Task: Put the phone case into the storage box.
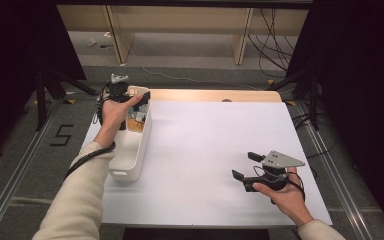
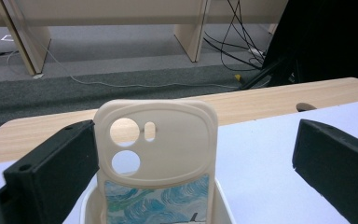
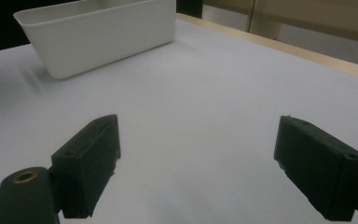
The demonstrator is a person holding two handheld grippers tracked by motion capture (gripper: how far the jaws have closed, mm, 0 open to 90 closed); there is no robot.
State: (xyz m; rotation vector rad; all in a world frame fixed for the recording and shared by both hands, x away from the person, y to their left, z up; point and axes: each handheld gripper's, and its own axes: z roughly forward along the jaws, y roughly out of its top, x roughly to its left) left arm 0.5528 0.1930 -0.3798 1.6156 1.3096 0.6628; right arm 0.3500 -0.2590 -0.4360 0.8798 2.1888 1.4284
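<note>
At the left edge of the white table (image 1: 205, 145) stood a long white bin (image 1: 132, 150), its length running from near to far. Its far end held a cream phone case (image 2: 156, 154) standing upright, with a blue wave print on its lower part and round camera cut-outs near the top; something orange and other small items lay beside it in the bin, too small to tell.

The left gripper (image 1: 139, 97) hovered over the bin's far end, held by the person's left hand (image 1: 112, 112) with the sleeved forearm reaching up from the near left. Its jaws stood wide apart and held nothing; the case stood between them, close against one jaw, though whether they touched could not be told.

At the near right, the right gripper (image 1: 245, 165) rested low over bare table in the right hand (image 1: 285, 195), pointing left toward the bin, jaws spread wide and empty.

The left gripper view showed the case's print and cut-outs, which the high view left unclear. The right gripper view showed the bin's outer wall from the side, well apart from those jaws.
</note>
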